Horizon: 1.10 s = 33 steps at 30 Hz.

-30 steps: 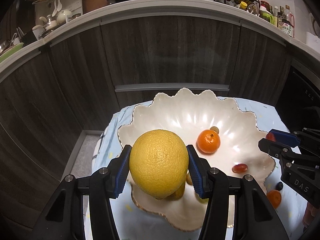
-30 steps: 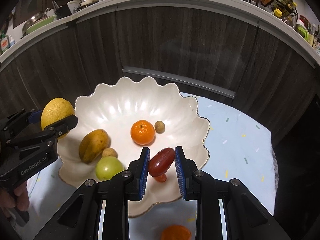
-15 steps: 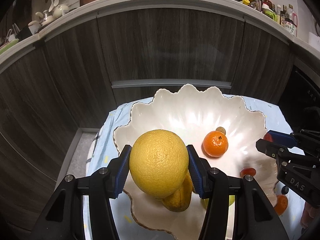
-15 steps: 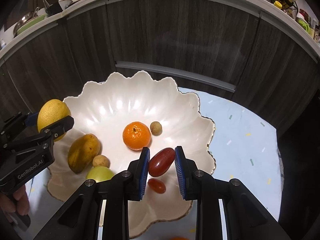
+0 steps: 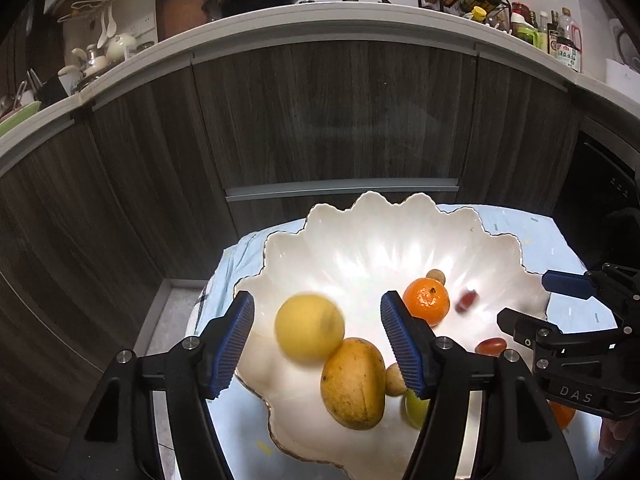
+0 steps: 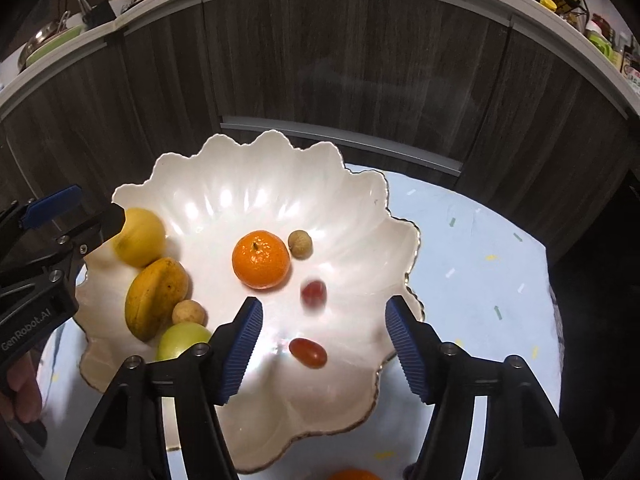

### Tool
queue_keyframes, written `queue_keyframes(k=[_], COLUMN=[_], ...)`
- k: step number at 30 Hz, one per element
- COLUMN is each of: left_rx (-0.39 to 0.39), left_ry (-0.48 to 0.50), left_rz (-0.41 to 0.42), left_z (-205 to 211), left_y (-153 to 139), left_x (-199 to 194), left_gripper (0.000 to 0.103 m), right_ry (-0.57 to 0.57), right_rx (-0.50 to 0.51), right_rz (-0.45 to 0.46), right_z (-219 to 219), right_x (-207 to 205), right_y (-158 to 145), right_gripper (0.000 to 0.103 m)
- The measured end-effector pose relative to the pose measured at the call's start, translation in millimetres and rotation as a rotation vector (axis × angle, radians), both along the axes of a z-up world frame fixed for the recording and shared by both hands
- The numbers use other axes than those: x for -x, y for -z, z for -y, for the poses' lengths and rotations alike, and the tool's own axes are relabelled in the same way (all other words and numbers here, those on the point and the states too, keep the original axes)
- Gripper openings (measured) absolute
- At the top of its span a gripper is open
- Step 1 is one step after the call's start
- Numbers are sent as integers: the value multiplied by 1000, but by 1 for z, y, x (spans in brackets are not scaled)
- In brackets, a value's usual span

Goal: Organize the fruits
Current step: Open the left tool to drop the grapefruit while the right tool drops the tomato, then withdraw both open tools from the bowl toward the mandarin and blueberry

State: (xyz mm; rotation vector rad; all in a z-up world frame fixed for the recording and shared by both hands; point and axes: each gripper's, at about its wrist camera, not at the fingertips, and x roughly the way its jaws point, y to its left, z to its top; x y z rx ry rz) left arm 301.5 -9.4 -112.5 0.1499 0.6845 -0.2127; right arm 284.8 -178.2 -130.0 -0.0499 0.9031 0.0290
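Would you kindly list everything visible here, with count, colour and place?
Bowl: one, white, scalloped, on the cloth.
Cloth: one, pale blue, speckled, under the bowl.
Lemon: one, yellow, blurred, bowl's left side.
Mango: one, yellow-orange, beside the lemon.
Mandarins: two, orange; one mid-bowl, one outside.
Longans: two, tan, in the bowl.
Green fruit: one, near edge.
Grape tomatoes: two, red, one blurred.
Left gripper: black, blue pads, jaws opening.
Right gripper: same, opening.

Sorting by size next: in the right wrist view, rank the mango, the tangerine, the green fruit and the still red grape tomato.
1. mango
2. tangerine
3. green fruit, partly hidden by a finger, so unsure against the tangerine
4. red grape tomato
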Motion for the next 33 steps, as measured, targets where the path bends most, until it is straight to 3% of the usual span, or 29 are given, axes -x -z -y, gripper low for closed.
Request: queue_keyframes(k=[4,10,25,33], left_rx=[7,17,64,59], left_ry=[3,3,28,65], left_rz=[6,16,47,27], left_z=[-1,1,20,42], left_y=[-3,-10,-38,-41], left_x=[8,21,71,97], left_gripper=[73,83,83,83], right_ry=[20,32,94,139], right_rx=[9,19,30,26], right_rz=[16,40,109,112], right_z=[2,5,31,53], right_x=[8,24,77,103], right_y=[-4,-17,-51,-52], right_gripper=[75,75,75,75])
